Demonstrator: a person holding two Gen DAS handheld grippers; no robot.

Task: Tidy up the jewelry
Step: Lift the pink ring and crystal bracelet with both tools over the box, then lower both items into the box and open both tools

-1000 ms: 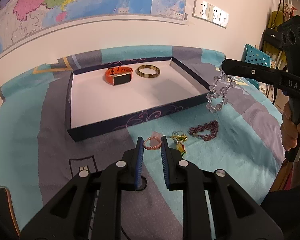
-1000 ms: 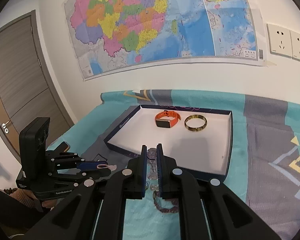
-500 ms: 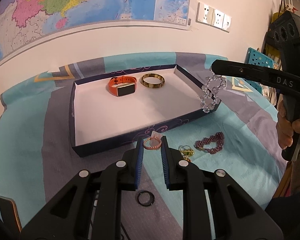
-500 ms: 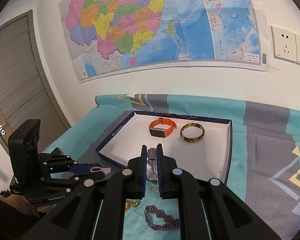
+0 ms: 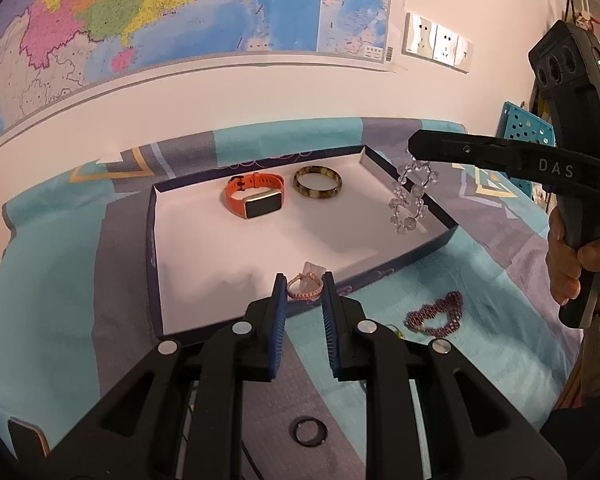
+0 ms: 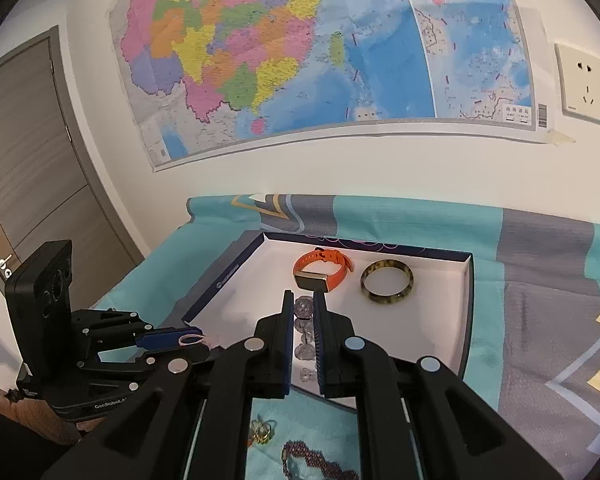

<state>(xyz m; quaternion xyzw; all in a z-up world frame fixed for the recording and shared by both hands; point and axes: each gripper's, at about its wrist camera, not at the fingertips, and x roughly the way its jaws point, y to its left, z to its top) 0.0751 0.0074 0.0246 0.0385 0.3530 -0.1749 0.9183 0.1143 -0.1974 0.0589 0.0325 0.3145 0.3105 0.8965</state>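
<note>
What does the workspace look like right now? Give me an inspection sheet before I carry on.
Surface: patterned teal and grey cloth covers the table.
Job's things: tray holds an orange watch and a bangle. Purple bracelet, gold charm and black ring lie on the cloth.
Clutter: nothing seen.
Grippers: left hand-held gripper shut on a pink bracelet at the tray's near wall; right hand-held gripper shut on a crystal bracelet that hangs over the tray's right side.
Cables: nothing seen.
Surroundings: wall map, sockets, door, teal crate.
</note>
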